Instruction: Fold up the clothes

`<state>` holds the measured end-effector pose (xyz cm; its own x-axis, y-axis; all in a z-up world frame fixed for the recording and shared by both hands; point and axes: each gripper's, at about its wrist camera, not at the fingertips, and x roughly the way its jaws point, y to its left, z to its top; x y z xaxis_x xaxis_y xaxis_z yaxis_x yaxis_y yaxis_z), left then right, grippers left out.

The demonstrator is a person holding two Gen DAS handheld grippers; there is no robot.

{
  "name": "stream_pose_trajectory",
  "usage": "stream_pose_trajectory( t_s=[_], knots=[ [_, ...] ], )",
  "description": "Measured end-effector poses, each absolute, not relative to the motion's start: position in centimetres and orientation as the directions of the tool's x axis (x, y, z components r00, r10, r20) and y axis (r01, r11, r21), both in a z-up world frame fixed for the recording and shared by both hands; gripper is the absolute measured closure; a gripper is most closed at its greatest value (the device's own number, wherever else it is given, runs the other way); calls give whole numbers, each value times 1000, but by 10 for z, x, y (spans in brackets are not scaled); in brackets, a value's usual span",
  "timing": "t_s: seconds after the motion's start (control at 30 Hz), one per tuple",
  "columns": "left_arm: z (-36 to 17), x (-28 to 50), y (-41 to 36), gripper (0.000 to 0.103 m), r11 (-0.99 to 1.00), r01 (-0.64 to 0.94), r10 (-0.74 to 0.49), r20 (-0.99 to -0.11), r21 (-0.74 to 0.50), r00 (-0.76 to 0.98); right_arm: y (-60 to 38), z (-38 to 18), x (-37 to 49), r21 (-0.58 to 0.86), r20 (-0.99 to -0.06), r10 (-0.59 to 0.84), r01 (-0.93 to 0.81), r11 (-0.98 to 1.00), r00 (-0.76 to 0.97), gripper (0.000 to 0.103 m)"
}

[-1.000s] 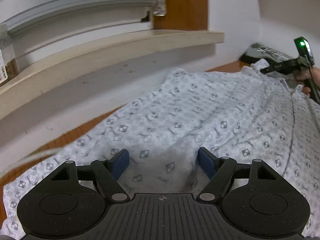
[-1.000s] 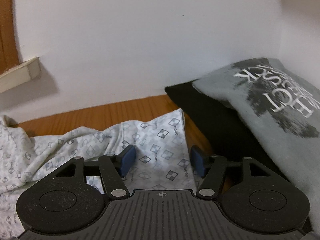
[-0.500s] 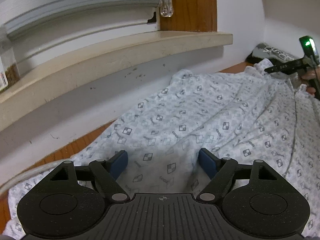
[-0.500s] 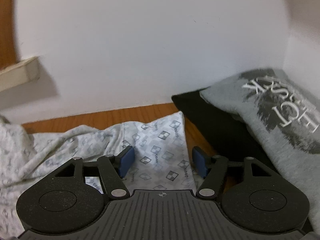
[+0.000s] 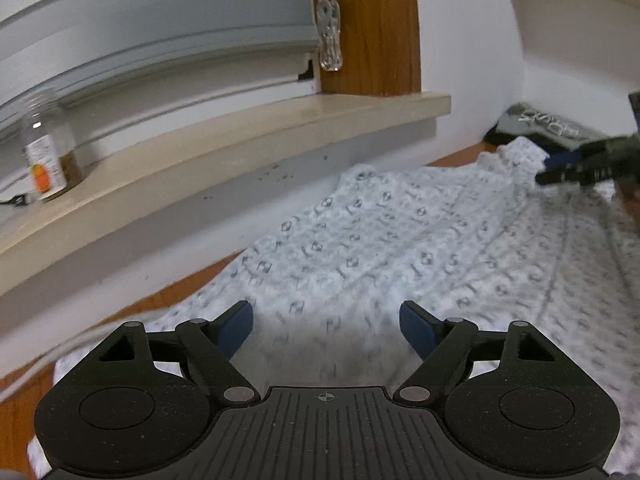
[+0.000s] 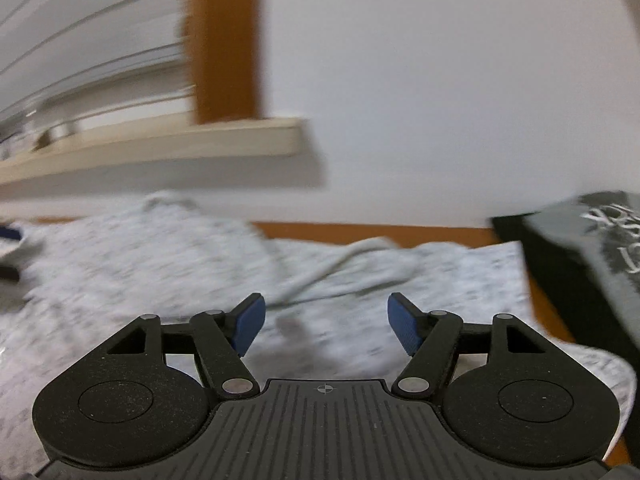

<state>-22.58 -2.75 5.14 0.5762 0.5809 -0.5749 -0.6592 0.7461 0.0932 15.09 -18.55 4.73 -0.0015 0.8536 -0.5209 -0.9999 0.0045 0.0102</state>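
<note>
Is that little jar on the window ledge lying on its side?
No, the jar stands upright on the window ledge, its lid at the top.

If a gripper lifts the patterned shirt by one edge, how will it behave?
The shirt will probably droop and bunch: it already lies in soft wrinkles. It is likely light, being thin cloth. Pushed across the wooden table, it would likely crumple rather than slide whole.

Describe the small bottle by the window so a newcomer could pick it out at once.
Start at the long beige window sill beneath the white blind. Follow it to the end far from the brown wooden frame post. There stands a small clear plastic bottle with an orange-and-white label, the only upright container on the sill.
</note>
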Motion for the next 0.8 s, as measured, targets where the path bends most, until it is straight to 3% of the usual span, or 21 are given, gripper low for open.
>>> stream_pose_trajectory(
  t_s=[0.3,0.53,0.8],
  knots=[
    [54,-271,-71,17,698,-708,620,-588,111,519,-202,38,90,-57,-540,838,-990,-126,-75,34],
    [59,-301,-94,17,663,-742,648,-576,103,499,-189,31,103,23,-605,789,-993,-115,-106,28],
    [59,-329,-113,17,652,-752,652,-573,91,496,-192,28,104,29,-608,787,-994,-106,-102,26]
  ],
)
